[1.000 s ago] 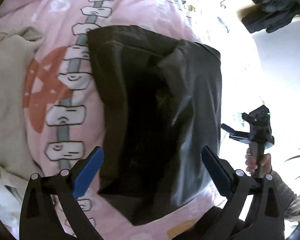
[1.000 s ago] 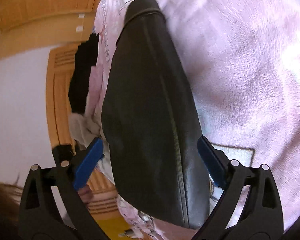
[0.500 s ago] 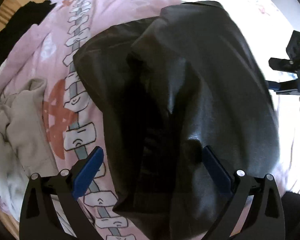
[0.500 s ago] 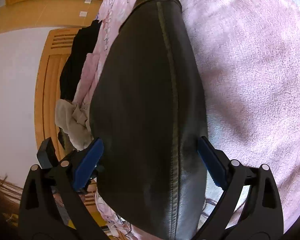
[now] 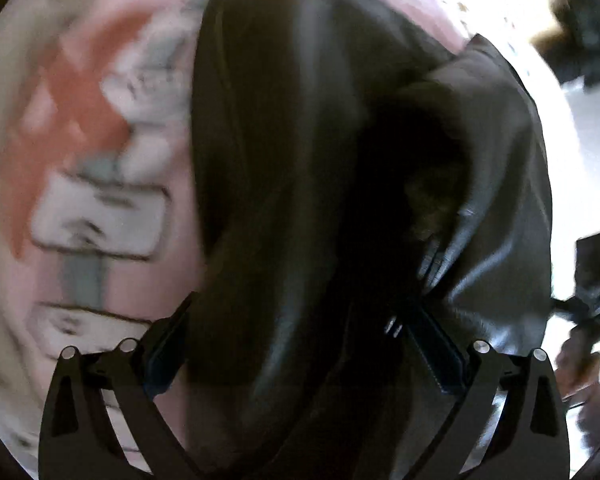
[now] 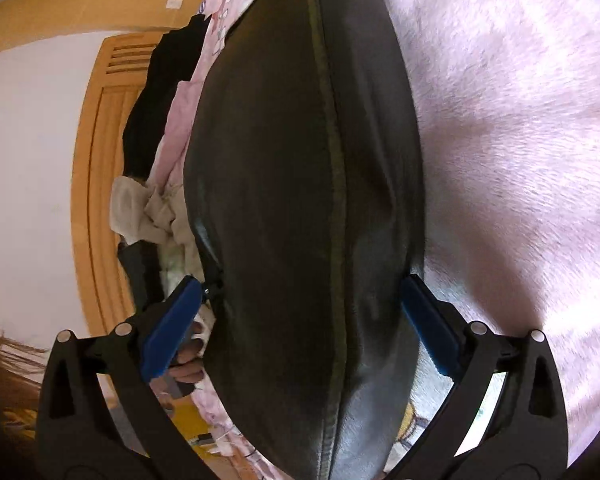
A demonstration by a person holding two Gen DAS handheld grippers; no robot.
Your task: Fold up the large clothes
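A black leather jacket [image 6: 300,208] lies folded on a pink blanket [image 6: 520,140] and fills the middle of both views. In the right wrist view it is a long bundle running away from the camera, with a stitched seam down its length. The right gripper [image 6: 300,328] has its fingers [image 6: 172,328] wide apart on either side of the jacket's near end; both blue pads sit just beside the leather, and whether they touch it cannot be told.

In the left wrist view, which is badly blurred, the jacket [image 5: 300,160] shows a glossy rounded fold on the left and a crumpled, greyer layer on the right with a dark hollow between them. The left gripper [image 5: 296,344] also stands wide, its fingers [image 5: 436,344] half lost in shadow against the leather; it seems to straddle the near edge rather than pinch it. The blanket [image 5: 100,140] here carries a red and grey-white print.

Past the jacket in the right wrist view lie a beige cloth [image 6: 140,212] and a dark garment [image 6: 156,92], against a wooden door [image 6: 96,160]
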